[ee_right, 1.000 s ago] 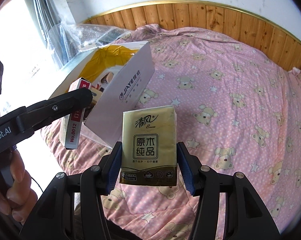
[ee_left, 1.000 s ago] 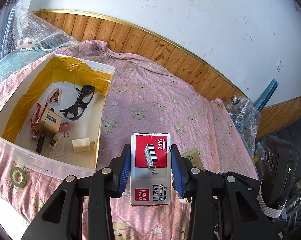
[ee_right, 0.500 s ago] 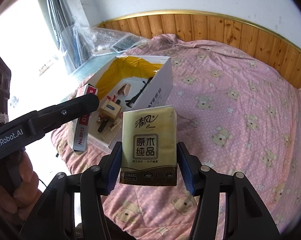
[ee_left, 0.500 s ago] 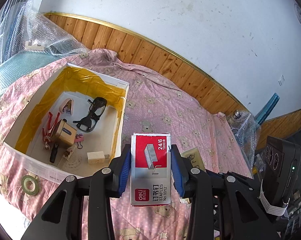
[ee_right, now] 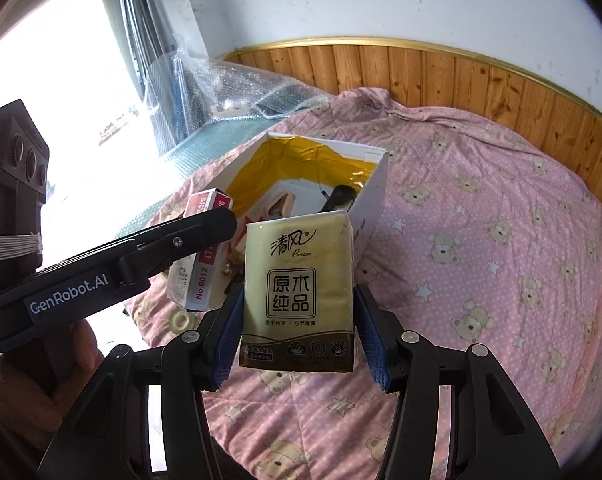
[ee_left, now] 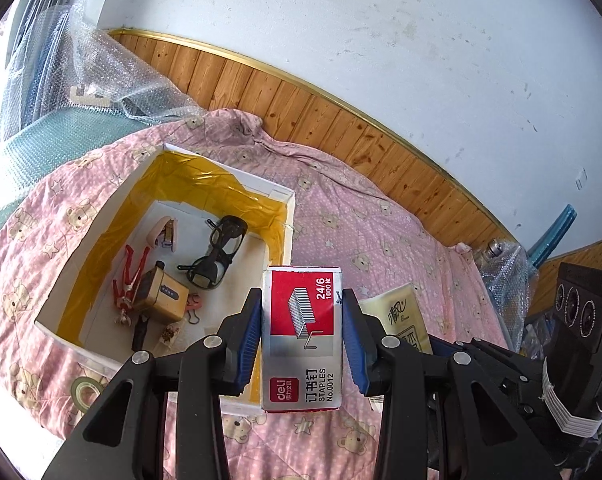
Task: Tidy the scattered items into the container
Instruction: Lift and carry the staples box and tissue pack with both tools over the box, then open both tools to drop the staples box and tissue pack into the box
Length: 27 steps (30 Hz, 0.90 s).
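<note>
At the far left of your left wrist view, one roll of tape (ee_left: 85, 391) lies on the pink bear-print bedspread (ee_left: 385, 236), just outside the near wall of the single white box (ee_left: 289, 216) with its yellow-lined inside. In that box you can count one pink stapler (ee_left: 165, 232), one pair of red pliers (ee_left: 129, 276), one tan power bank (ee_left: 163, 294), one pair of black glasses (ee_left: 217, 252) and a few small pieces too tiny to name. Your left gripper (ee_left: 301, 336) is clenched on one box of staples (ee_left: 302, 336), held upright in the air over the box's near right corner, both blue pads pressed to its sides. Further right, your right gripper (ee_right: 297, 316) clamps one yellow pack of tissues (ee_right: 297, 292), upright and raised above the bedspread, on your side of the box. Two items are held, one per gripper.
</note>
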Tool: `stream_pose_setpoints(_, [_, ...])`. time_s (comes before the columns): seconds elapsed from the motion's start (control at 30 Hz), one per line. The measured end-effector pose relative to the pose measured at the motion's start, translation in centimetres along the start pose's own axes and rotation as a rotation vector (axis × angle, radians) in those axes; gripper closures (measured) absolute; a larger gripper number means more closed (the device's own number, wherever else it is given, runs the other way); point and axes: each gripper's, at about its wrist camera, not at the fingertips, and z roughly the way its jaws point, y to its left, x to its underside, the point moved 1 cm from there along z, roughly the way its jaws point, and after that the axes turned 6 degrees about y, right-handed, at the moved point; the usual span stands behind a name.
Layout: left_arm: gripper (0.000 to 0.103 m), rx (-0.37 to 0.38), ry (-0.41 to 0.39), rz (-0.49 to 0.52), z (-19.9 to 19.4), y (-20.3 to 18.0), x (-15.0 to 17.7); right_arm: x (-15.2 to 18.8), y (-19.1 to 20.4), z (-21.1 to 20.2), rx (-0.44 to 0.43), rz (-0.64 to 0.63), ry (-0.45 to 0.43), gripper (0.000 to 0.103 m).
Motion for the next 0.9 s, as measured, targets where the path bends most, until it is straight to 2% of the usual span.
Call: stream_pose_setpoints(0.9, [0.064, -0.13, 0.038, -0.044, 3.0, 6.4, -6.7, -6.9, 2.1, 5.6, -0.074, -0.012, 0.019, 0.047])
